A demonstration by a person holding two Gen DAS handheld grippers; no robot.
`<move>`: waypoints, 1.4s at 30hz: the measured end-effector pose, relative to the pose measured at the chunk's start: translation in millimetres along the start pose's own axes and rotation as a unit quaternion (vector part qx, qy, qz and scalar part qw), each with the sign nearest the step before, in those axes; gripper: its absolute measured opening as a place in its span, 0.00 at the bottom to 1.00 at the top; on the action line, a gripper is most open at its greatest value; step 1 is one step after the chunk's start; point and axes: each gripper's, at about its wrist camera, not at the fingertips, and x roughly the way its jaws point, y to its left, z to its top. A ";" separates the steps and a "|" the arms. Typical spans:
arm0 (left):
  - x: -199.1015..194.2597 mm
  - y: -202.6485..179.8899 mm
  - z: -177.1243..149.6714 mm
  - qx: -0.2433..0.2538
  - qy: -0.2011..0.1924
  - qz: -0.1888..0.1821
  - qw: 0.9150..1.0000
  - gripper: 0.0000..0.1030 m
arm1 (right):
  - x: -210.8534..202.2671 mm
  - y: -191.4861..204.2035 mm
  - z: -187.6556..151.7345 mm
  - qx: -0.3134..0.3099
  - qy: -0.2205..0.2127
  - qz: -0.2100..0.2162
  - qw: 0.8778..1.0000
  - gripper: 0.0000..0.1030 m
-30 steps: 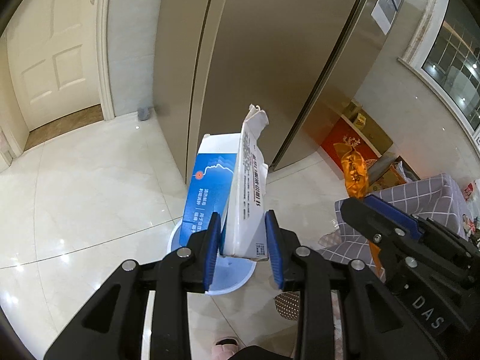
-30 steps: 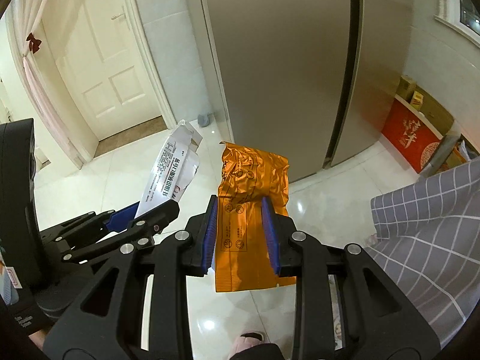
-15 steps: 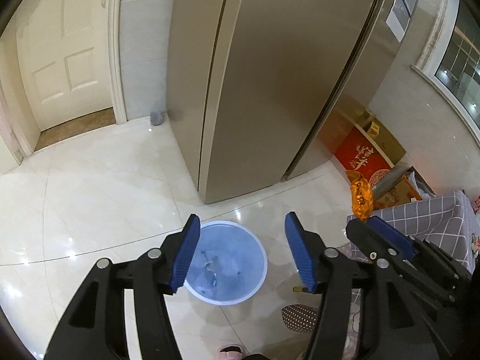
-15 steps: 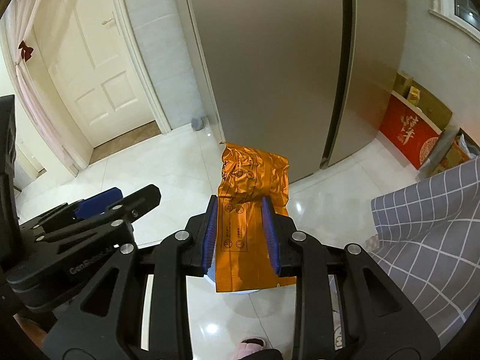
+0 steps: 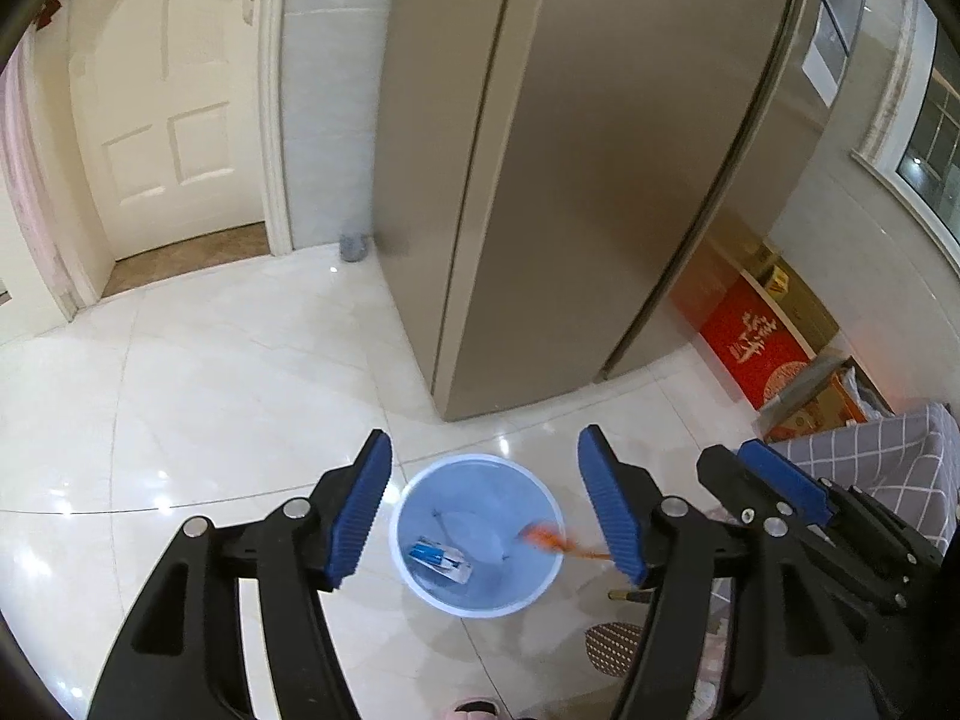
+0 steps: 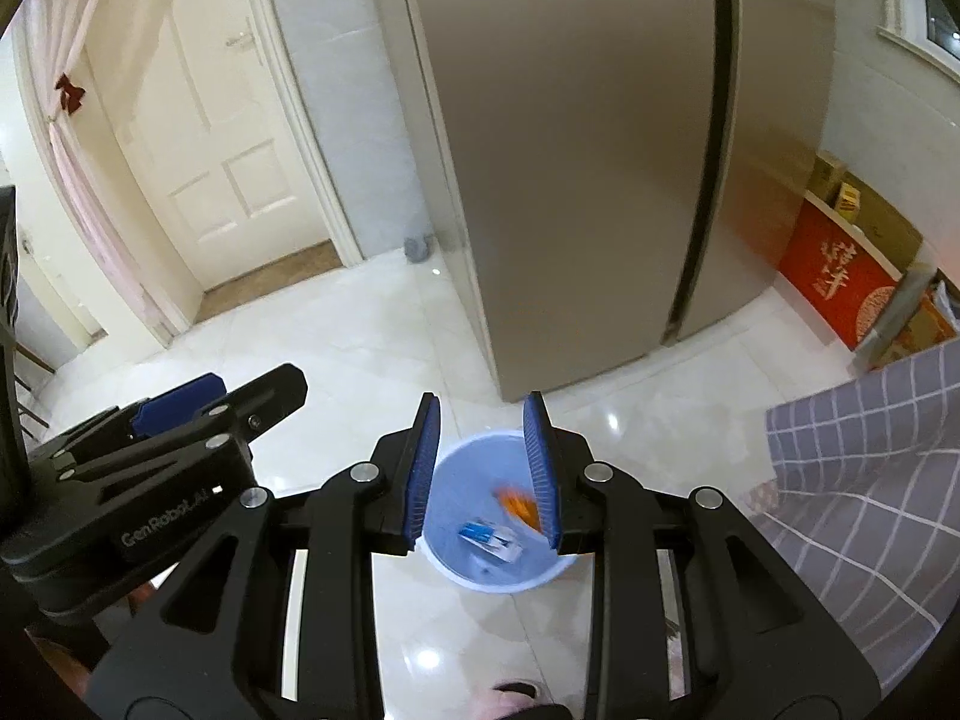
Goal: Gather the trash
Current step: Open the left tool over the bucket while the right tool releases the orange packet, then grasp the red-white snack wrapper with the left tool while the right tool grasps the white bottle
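Left gripper point(image 5: 483, 504): jaws wide, just been opening, nothing between them; it hangs directly above the bin.
Right gripper point(image 6: 483, 468): jaws narrowly parted and just easing apart, pads clear of anything; also poised over the bin.
Bin point(image 5: 420, 576): pale blue, round, open-topped, standing on the white tiled floor point(image 5: 210, 390) just in front of the fridge point(image 5: 570, 180).
White-and-blue packet point(image 5: 440, 559): lying flat on the bin's bottom, long axis slanting across it.
Orange wrapper point(image 6: 519, 504): blurred, at the bin's right inner side, below the right gripper; probably mid-fall, though the smear leaves that uncertain.
Key relation: both pieces of trash lie straight below the grippers, inside the bin, so neither gripper needs to reach for them.
Judgement: this drop looks done; the next pickup lies elsewhere, and no further trash is identifiable.
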 end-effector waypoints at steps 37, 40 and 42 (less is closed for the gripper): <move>-161.5 -179.0 -80.5 0.149 -0.077 -0.112 0.979 0.73 | -247.0 -113.7 -76.6 0.065 -0.098 -0.170 0.978 0.67; -161.6 -212.5 -101.6 0.181 -0.053 -0.137 0.972 0.73 | -268.9 -138.6 -98.4 0.083 -0.091 -0.194 0.973 0.67; -161.4 -233.3 -116.6 0.206 -0.042 -0.149 0.966 0.73 | -280.7 -156.4 -111.3 0.100 -0.087 -0.207 0.969 0.68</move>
